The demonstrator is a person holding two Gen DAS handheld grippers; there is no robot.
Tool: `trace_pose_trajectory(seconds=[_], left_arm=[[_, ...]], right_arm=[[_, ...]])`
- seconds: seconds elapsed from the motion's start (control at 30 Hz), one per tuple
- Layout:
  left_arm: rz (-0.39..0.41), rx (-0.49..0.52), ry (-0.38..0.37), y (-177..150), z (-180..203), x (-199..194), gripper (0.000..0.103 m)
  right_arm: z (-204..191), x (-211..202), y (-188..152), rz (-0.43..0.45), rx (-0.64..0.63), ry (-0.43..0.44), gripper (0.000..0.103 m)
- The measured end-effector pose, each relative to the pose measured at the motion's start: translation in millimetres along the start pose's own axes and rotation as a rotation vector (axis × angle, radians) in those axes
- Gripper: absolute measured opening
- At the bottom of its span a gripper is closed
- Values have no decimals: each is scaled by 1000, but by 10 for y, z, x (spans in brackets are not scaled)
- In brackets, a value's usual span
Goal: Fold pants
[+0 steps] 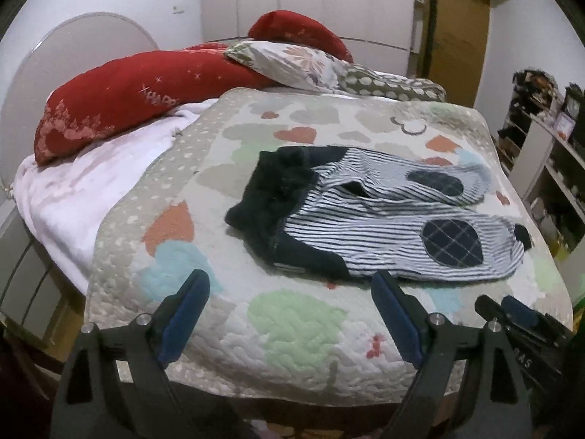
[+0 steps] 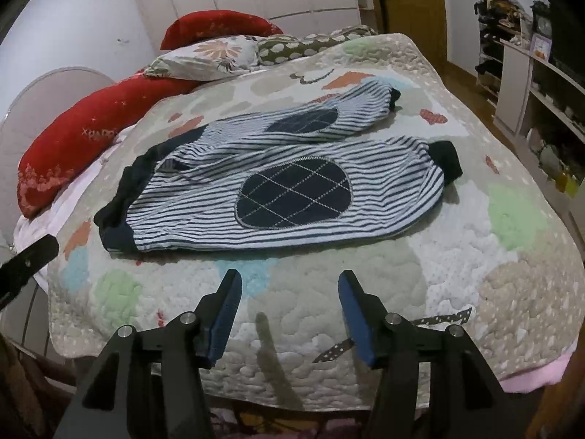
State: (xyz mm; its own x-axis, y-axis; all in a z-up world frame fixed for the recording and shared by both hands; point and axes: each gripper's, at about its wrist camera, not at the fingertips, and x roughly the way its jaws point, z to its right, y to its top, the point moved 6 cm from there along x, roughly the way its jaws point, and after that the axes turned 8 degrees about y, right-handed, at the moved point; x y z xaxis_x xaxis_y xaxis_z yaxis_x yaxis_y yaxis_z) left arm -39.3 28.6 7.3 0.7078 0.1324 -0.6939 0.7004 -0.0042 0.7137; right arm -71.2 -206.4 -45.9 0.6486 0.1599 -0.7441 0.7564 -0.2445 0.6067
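Small striped pants (image 1: 384, 216) with dark navy waistband, cuffs and oval knee patches lie spread on the quilt, waistband to the left, legs to the right. They also show in the right wrist view (image 2: 278, 186). My left gripper (image 1: 290, 281) is open and empty, hovering over the quilt just in front of the waistband end. My right gripper (image 2: 289, 281) is open and empty, in front of the near leg. Part of the right gripper (image 1: 519, 314) shows at the right edge of the left wrist view.
The quilt (image 1: 299, 333) with heart shapes covers a bed. Red pillows (image 1: 120, 106) and patterned pillows (image 1: 292, 62) lie at the head. A white blanket (image 1: 73, 197) lies at the left. Shelves (image 2: 541, 84) stand to the right, a door (image 1: 457, 18) behind.
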Motion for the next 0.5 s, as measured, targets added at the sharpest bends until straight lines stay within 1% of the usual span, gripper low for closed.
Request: trace_pose_trajectory(seconds=[0.1,0.2,0.33,0.5], left_arm=[[-1,28,-3,-31,77,3,89],[-24,40,-5,-60,111,53,89],[-51,28,-5,-83,73,108,89],[-62,23,-8,-96,60,134,89]], right_arm=[[7,-1,-9,3,-3,-10,59],[10,7,-21,1,-8,-14,61],[7,52,-40,-16,-5,-15,61],[-2,68,-55,-22,-7,-18,61]])
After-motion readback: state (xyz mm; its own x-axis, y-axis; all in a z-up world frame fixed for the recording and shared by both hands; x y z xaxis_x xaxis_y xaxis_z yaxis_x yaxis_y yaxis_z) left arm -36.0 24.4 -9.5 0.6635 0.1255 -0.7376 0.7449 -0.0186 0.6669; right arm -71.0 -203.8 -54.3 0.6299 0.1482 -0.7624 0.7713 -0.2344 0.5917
